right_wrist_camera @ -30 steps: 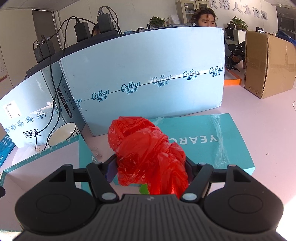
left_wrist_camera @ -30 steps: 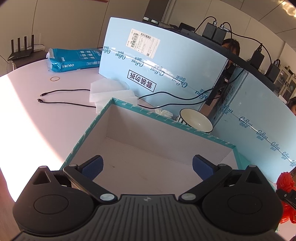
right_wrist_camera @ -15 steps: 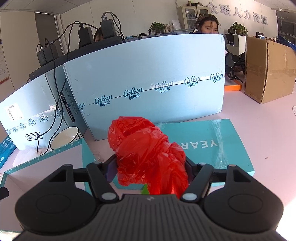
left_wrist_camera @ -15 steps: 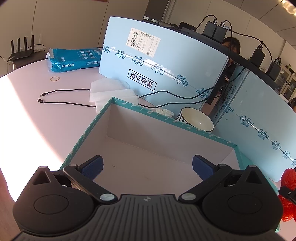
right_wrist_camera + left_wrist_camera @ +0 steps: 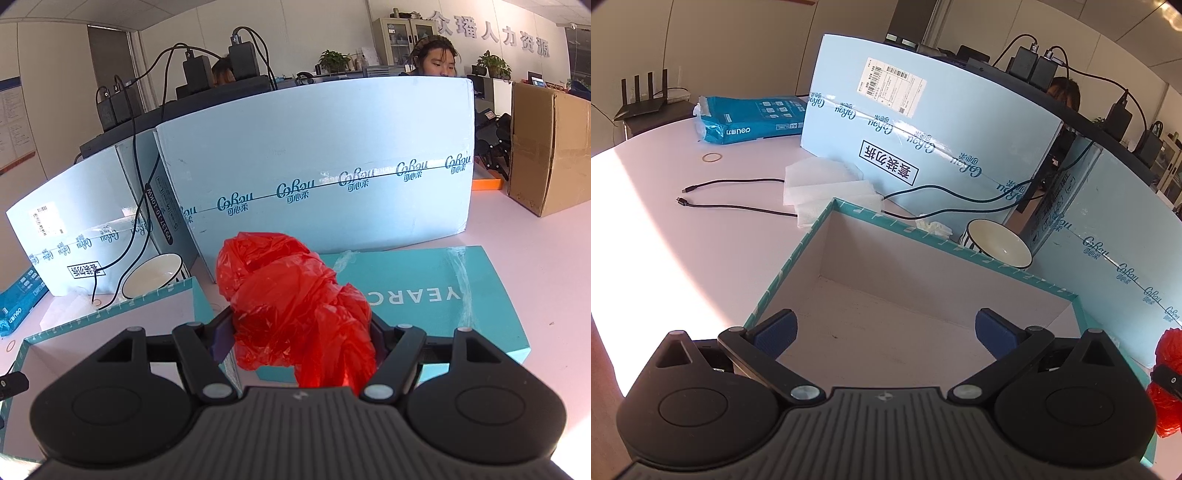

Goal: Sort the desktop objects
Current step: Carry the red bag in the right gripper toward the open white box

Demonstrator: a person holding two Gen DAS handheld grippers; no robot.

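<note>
A: How did the right gripper point(image 5: 301, 328) stand?

B: Its two fingers were closed in against a crumpled red plastic bag point(image 5: 295, 306), which bulged up and forward between them and hid most of the pads. The bag hung in the grip above the gap between the open teal-rimmed cardboard box point(image 5: 110, 314), ahead to the gripper's left, and the flat teal box lid point(image 5: 443, 295), ahead to its right.

A: And the left gripper point(image 5: 884, 326)?

B: Spread wide, blue pads point(image 5: 775, 330) far apart, holding nothing and touching nothing. It hovered over the near edge of the open teal-rimmed box point(image 5: 923, 236), whose pale inside lay straight ahead of the fingers.

A: What lay beyond that box?

B: A white bowl with a dark rim point(image 5: 999, 247) just past the far wall, ahead and to the right. Black cables point(image 5: 738, 210) ran across the pale worktop point(image 5: 683, 258) ahead to the left. The red bag also showed at the far right edge of the left wrist view point(image 5: 1169, 391).
</note>
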